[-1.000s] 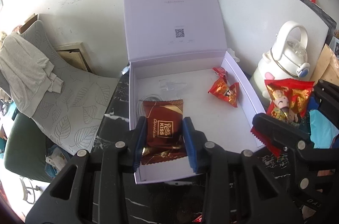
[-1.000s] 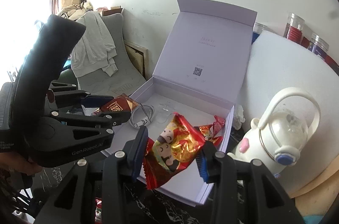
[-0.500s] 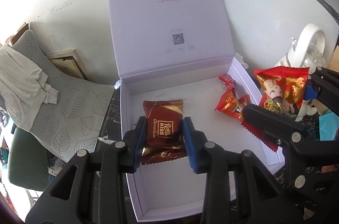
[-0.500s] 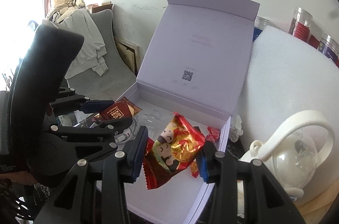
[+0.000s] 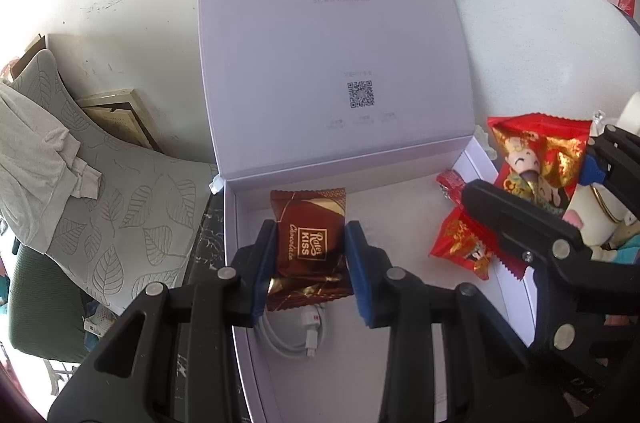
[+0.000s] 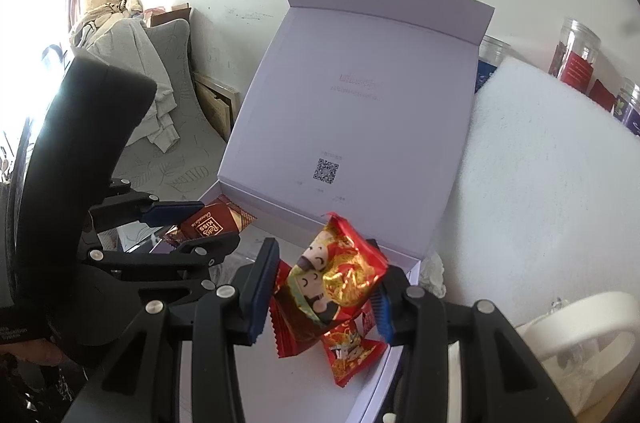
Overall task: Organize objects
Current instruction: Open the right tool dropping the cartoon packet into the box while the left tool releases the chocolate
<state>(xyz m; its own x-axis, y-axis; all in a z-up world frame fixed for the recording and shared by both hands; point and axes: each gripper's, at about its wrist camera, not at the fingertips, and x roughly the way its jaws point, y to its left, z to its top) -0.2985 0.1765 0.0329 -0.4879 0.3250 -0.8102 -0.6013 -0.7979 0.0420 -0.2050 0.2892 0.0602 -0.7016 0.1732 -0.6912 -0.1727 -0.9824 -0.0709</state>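
A white gift box lies open with its lid upright against the wall. My left gripper is shut on a brown Ritter Kiss chocolate packet, held over the box's back left part. My right gripper is shut on a red and gold snack packet, held over the box's right side. A smaller red candy packet lies on the box floor beneath it. A white cable lies in the box under the left gripper.
A white kettle stands right of the box. A white foam board leans behind it, with several jars at the back. A grey leaf-patterned cushion with a grey garment lies left of the dark marble table.
Both grippers moved forward and lower over the open box, each keeping its packet. The box now looms larger and the cable shows under the left gripper.
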